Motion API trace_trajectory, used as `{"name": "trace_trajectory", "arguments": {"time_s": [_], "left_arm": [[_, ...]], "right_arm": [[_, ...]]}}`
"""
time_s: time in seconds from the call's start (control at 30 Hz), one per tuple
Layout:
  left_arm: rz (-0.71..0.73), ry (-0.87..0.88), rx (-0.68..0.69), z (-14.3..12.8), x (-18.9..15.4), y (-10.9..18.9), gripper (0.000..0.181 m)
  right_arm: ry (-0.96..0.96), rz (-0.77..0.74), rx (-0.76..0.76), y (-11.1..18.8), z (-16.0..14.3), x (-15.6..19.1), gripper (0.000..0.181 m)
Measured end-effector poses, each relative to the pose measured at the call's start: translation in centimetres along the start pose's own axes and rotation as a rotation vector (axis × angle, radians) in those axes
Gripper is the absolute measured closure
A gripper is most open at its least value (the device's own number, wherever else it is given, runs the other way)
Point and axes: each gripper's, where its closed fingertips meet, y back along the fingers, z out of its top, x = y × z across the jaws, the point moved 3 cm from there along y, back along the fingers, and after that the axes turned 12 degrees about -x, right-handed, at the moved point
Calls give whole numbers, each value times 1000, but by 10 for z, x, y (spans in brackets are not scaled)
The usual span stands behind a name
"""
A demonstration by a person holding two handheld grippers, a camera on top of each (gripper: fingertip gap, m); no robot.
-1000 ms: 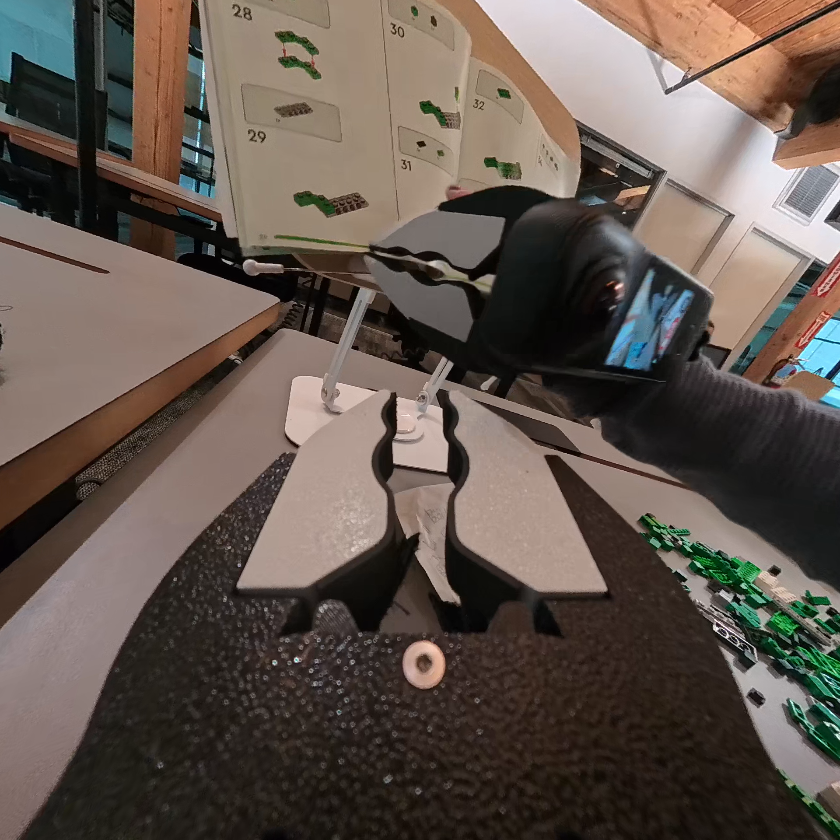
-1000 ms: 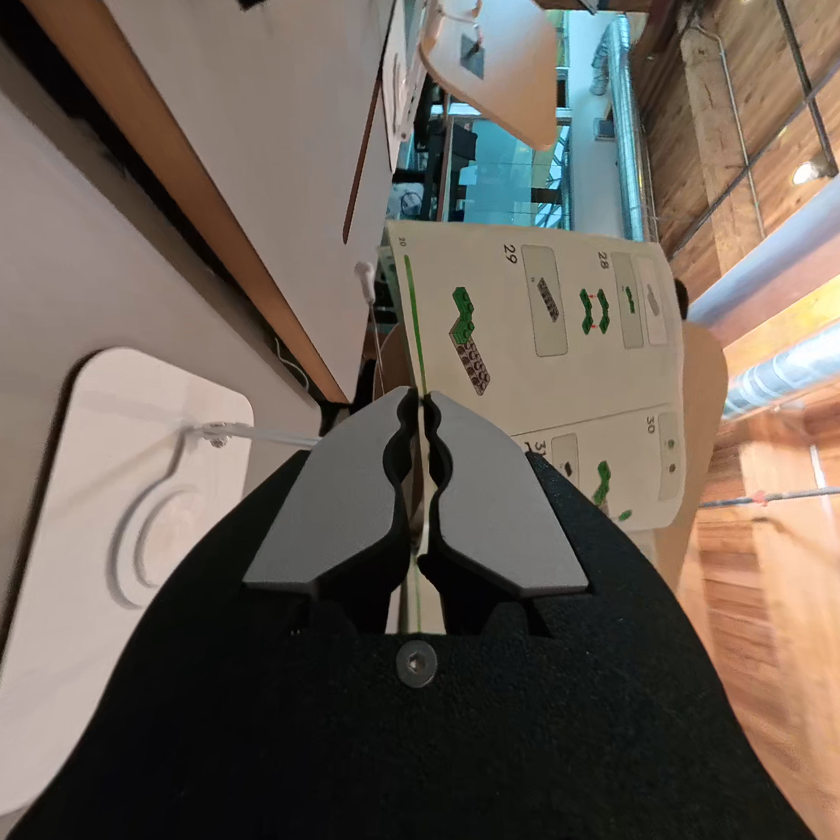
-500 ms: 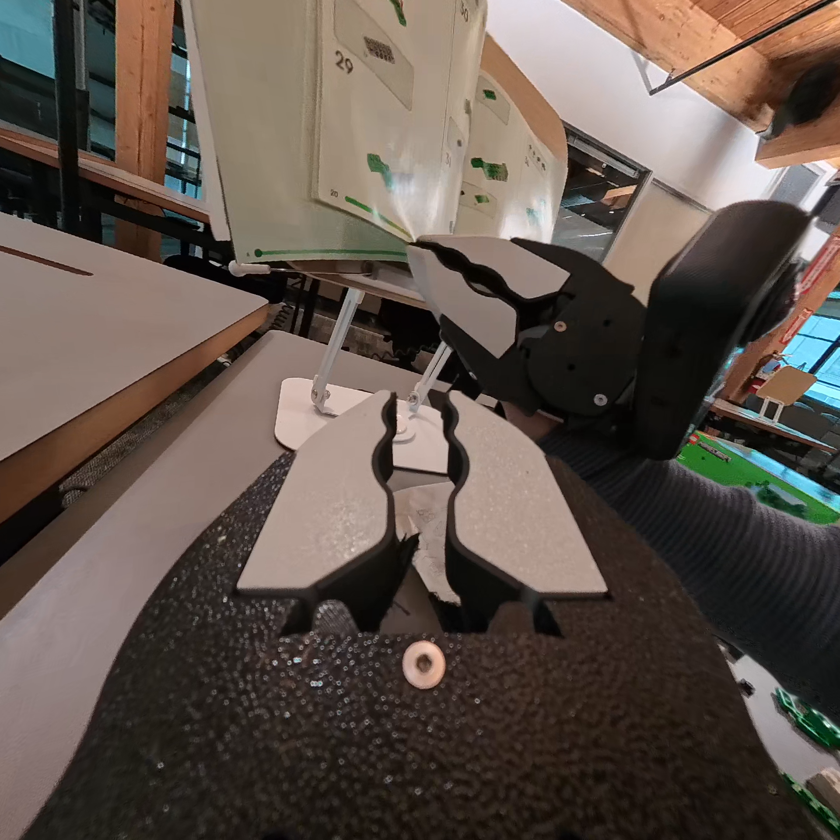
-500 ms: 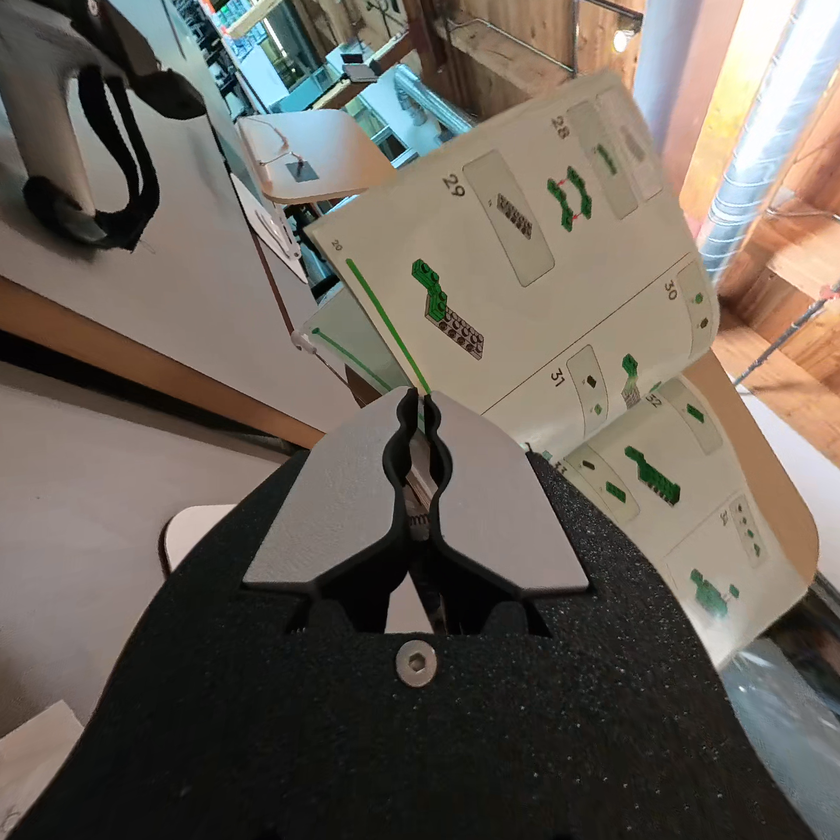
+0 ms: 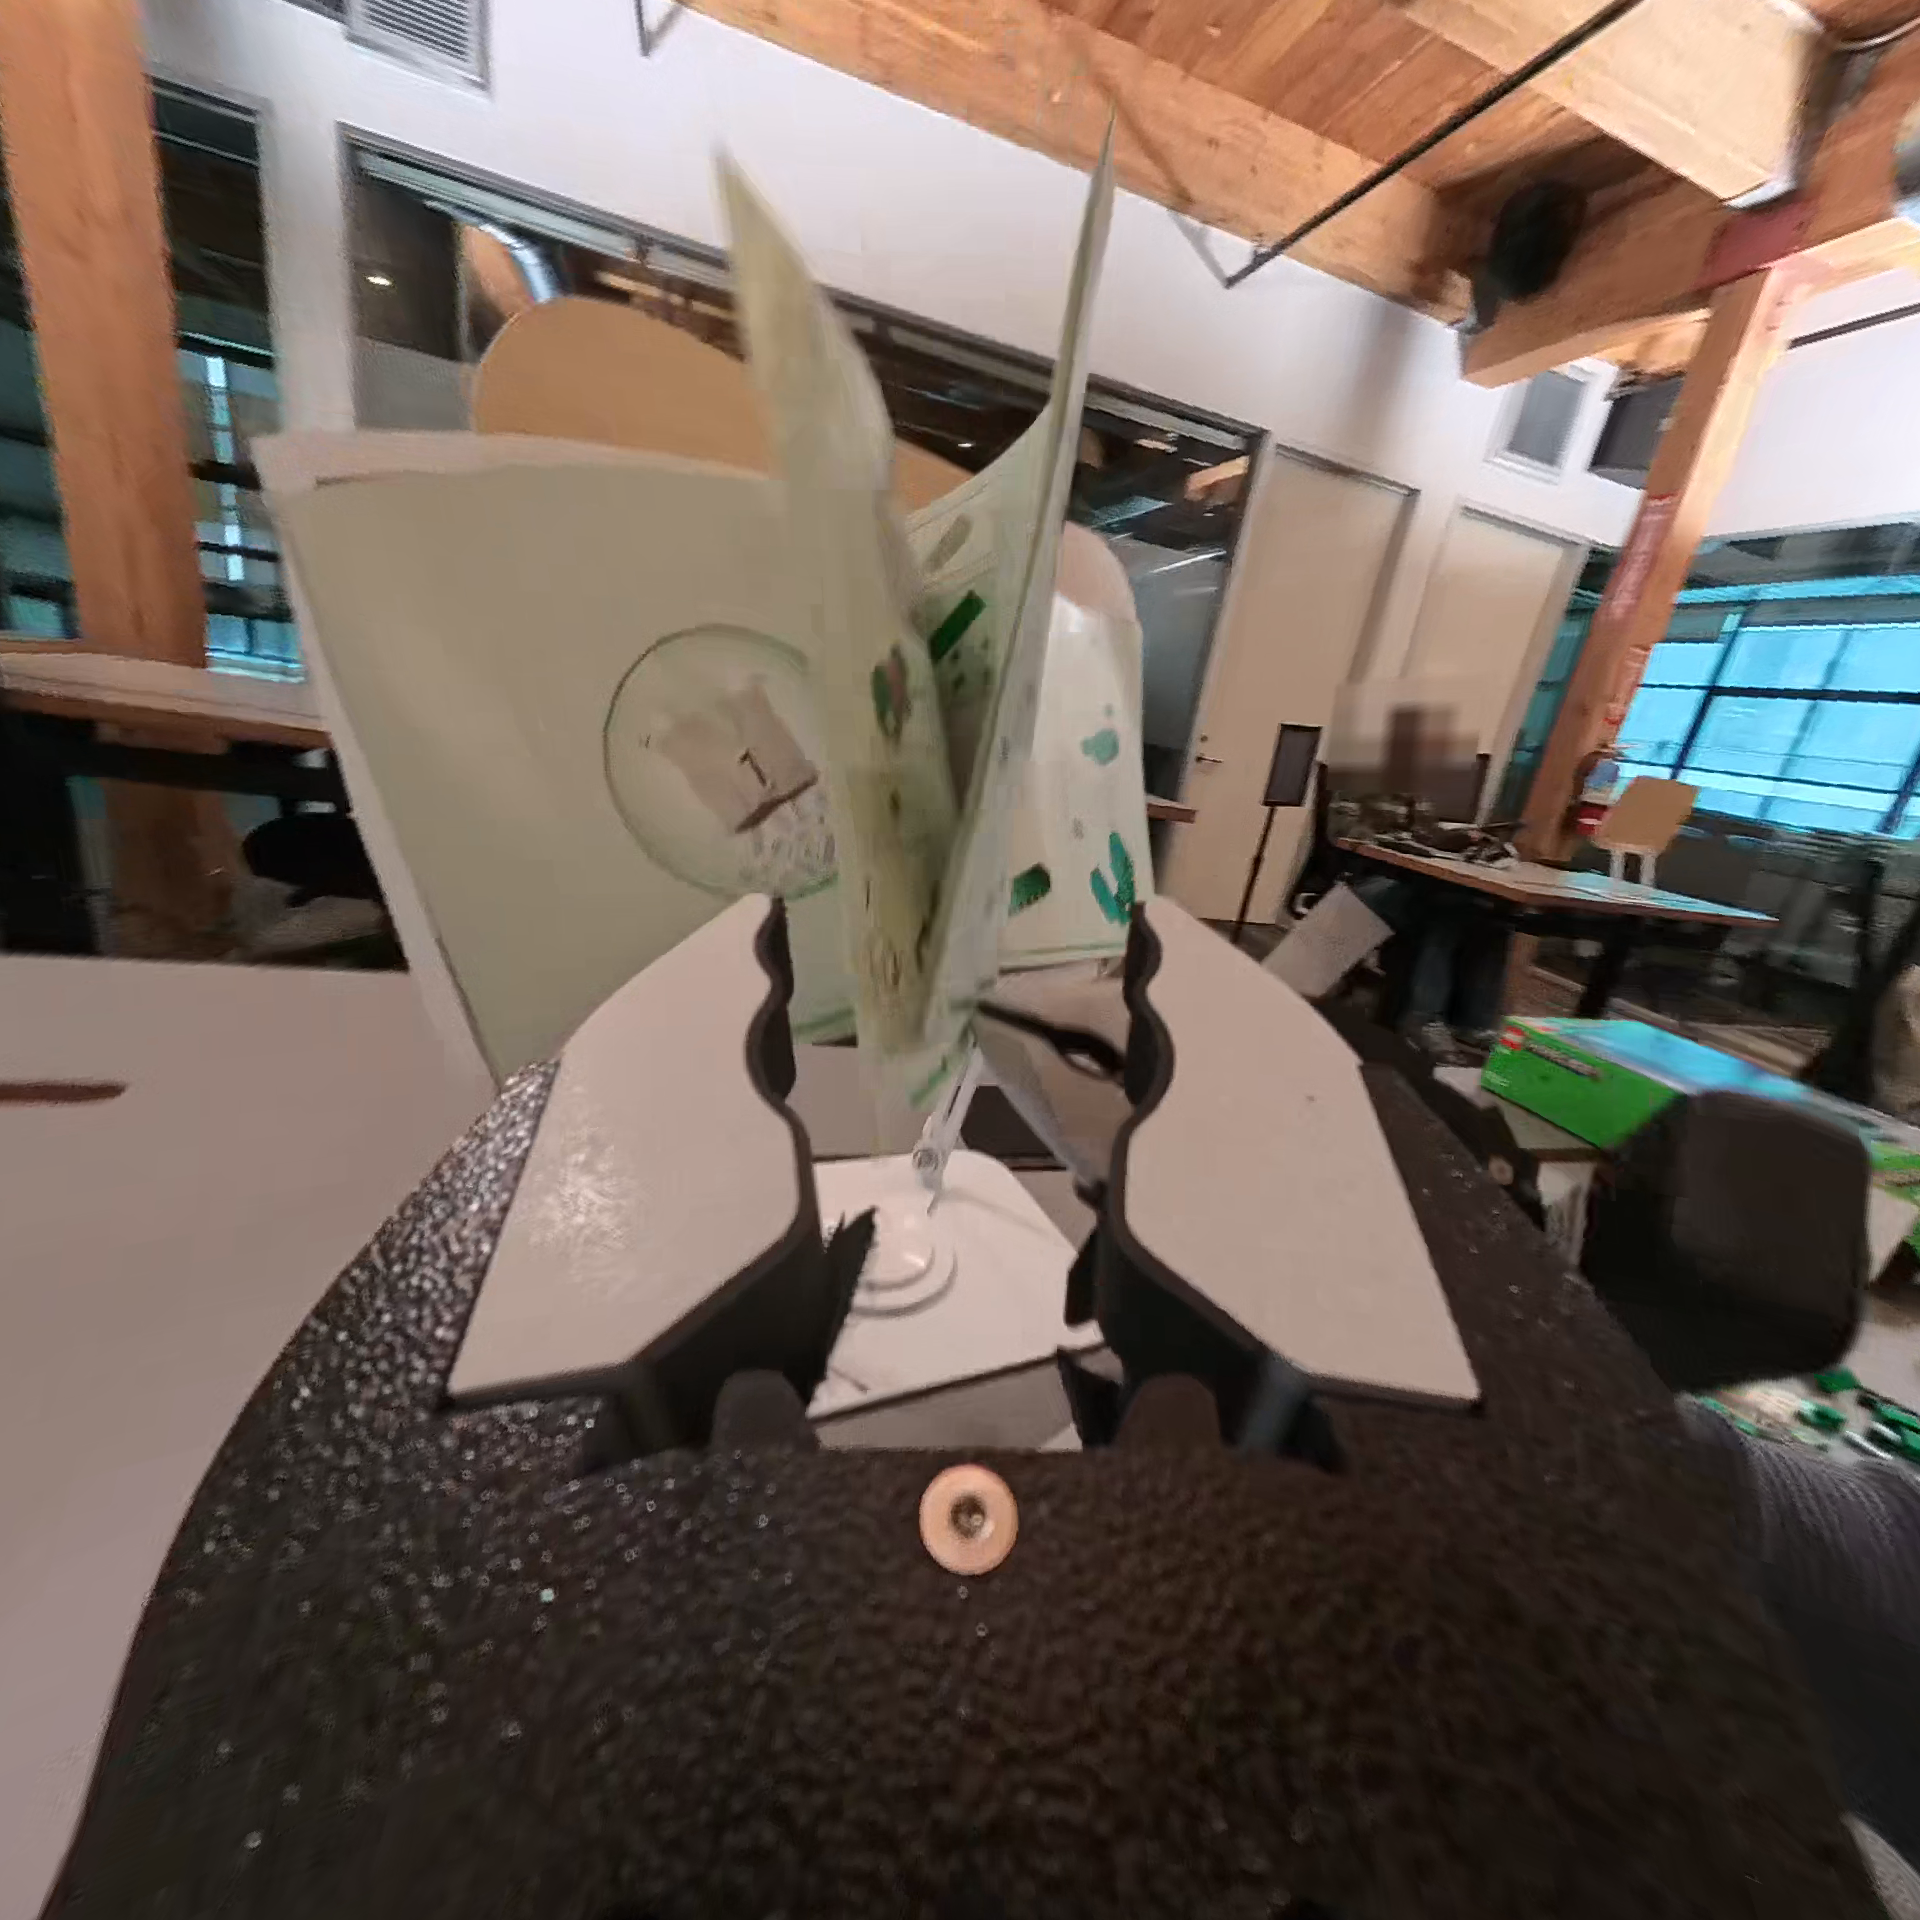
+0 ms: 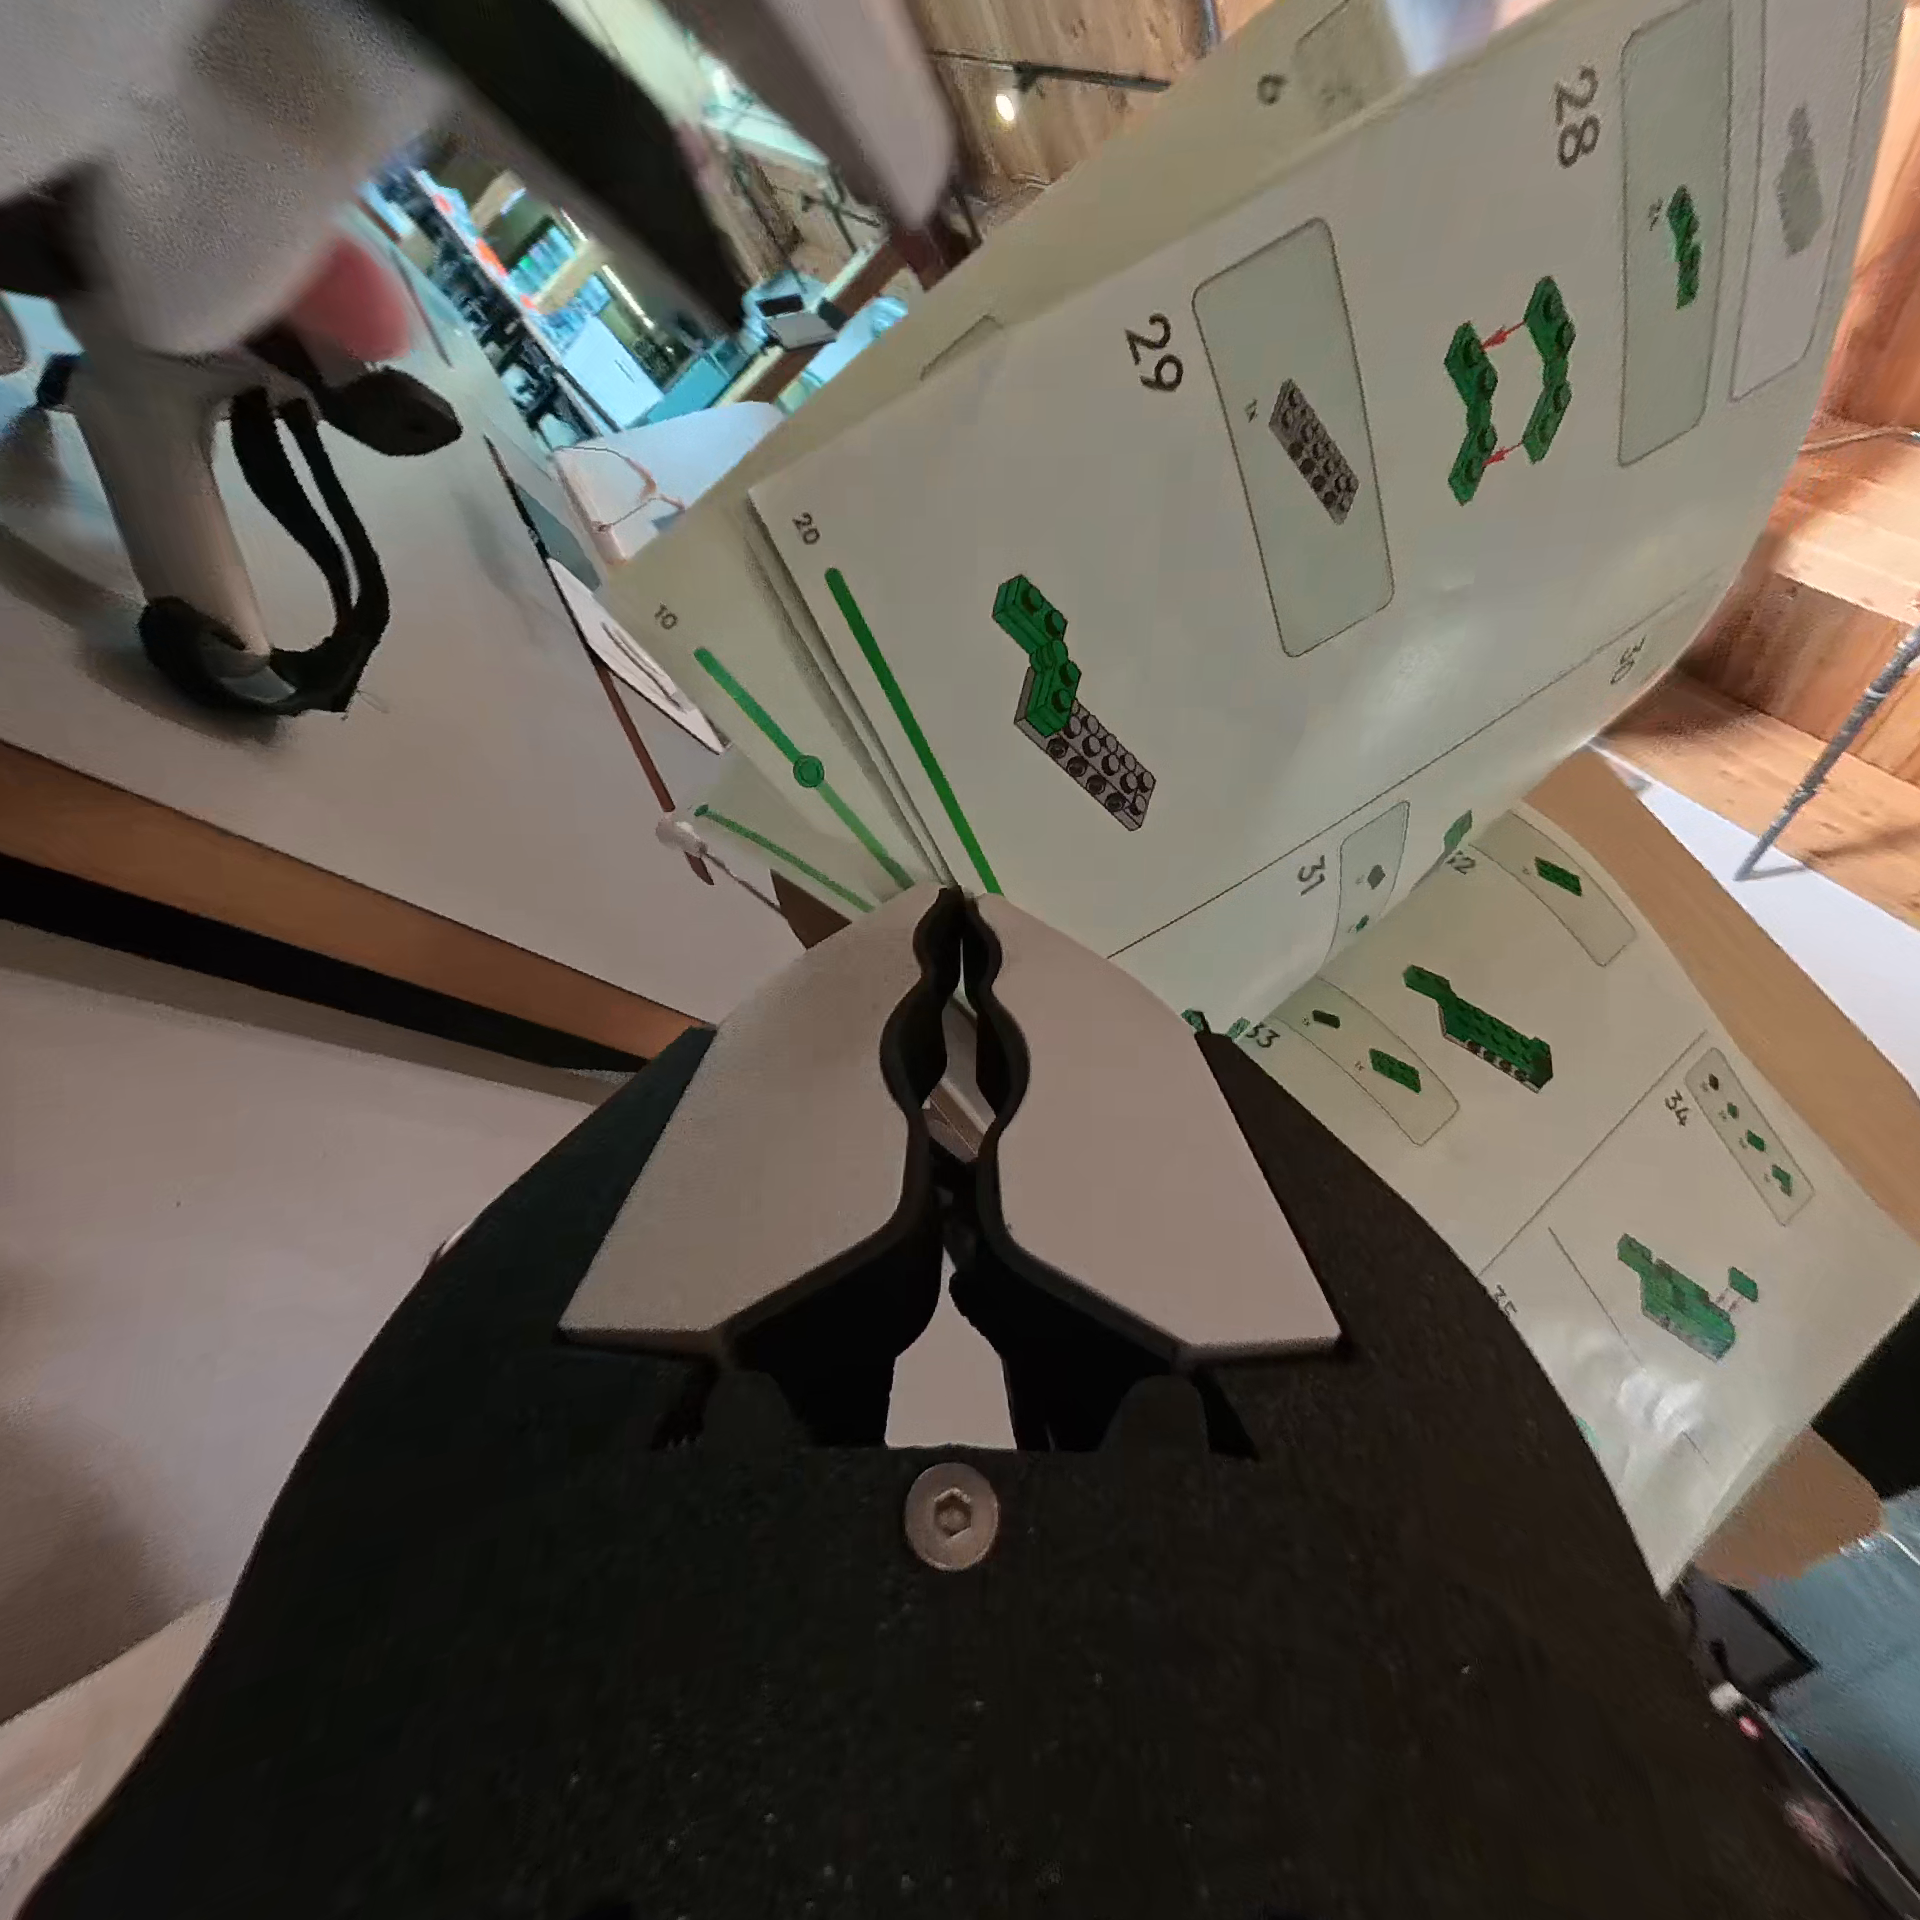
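Note:
A building-instruction booklet (image 6: 1247, 623) stands open on a white stand (image 5: 935, 1299) with a wooden back board. My right gripper (image 6: 961, 906) is shut on the bottom edge of a few lifted pages, and more pages fan out to its left. My left gripper (image 5: 956, 935) is open wide and empty, facing the booklet (image 5: 582, 748). The lifted pages (image 5: 935, 790) stand edge-on, blurred, in line with the gap between its fingers. I cannot tell whether they touch. The left gripper also shows blurred in the right wrist view (image 6: 197, 436).
A green box (image 5: 1579, 1081) and loose green bricks (image 5: 1860, 1423) lie on the grey table at the right. A black part of the right gripper (image 5: 1745, 1247) and a dark sleeve are close on the right. Another table (image 5: 156, 1195) is at the left. The tips of one gripper are about 9 cm away from the tips of the other.
My left gripper has opened wide and swung up in front of the booklet. My right gripper, still shut on the pages, has drawn them over so they stand edge-on.

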Motion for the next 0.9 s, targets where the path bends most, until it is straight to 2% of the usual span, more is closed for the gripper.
{"name": "trace_trajectory", "arguments": {"time_s": [0.17,0.2,0.3,0.37,0.43,0.57,0.7,0.8,0.9], "left_arm": [[-90,-37,124,-1,11,-30,122],[-117,-38,107,2,9,-31,129],[-62,-143,-134,31,9,-23,141],[-76,-168,-190,39,5,-15,148],[-79,-139,-150,33,10,-14,154],[-158,48,45,5,19,-16,170],[-87,103,84,-9,41,-13,168],[-6,147,89,-13,59,-9,167],[40,202,56,-7,66,-4,168]], "right_arm": [[10,27,-10,9,-6,-4,181],[6,29,-10,10,-7,-4,181],[3,29,-11,13,-11,-7,181],[3,28,-14,14,-12,-9,181],[2,23,-13,15,-14,-11,181],[-8,19,-11,16,-16,-11,181],[-59,-35,-2,16,-14,-25,177],[-146,-64,41,12,-15,-31,152],[-23,24,55,2,-7,-15,130]]}}
